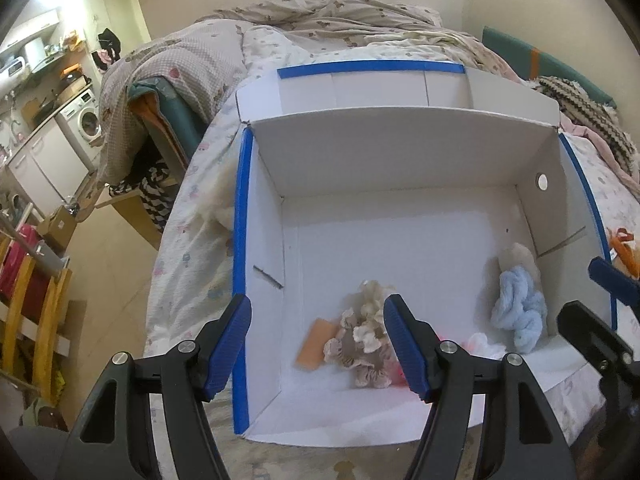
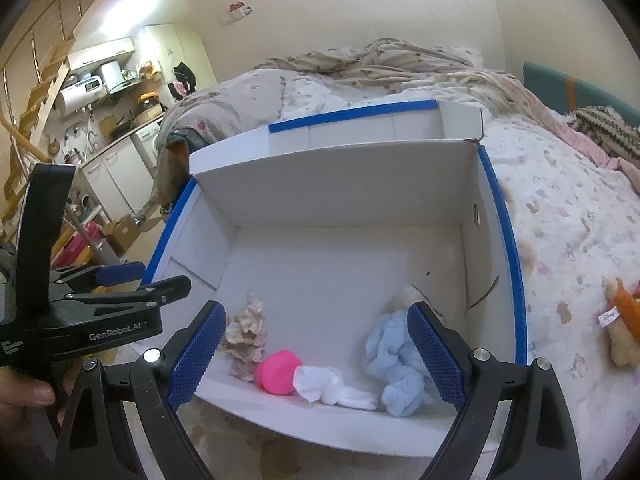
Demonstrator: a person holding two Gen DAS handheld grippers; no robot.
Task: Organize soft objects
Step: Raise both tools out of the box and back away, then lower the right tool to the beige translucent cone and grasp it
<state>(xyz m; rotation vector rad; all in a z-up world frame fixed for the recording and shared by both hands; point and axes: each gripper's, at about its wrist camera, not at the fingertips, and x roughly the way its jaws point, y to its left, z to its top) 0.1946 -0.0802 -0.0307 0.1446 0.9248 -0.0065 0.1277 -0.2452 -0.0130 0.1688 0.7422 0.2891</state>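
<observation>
White box (image 1: 400, 152) with blue-taped rim sits on the bed (image 2: 560, 208); inside, along its near wall: frilly beige cloth (image 1: 366, 340), pink ball (image 2: 278, 370), white cloth (image 2: 332, 390), light blue fluffy cloth (image 2: 394, 364); left gripper (image 1: 318, 344) over the near left corner, jaws partly apart, nothing between; right gripper (image 2: 316, 354) jaws wide, empty; plush toy (image 2: 620, 332) on the bed right of the box.

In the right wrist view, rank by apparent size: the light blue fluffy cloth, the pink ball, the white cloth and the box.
1. Box
2. Light blue fluffy cloth
3. White cloth and pink ball: they look alike in size, too close to rank.
</observation>
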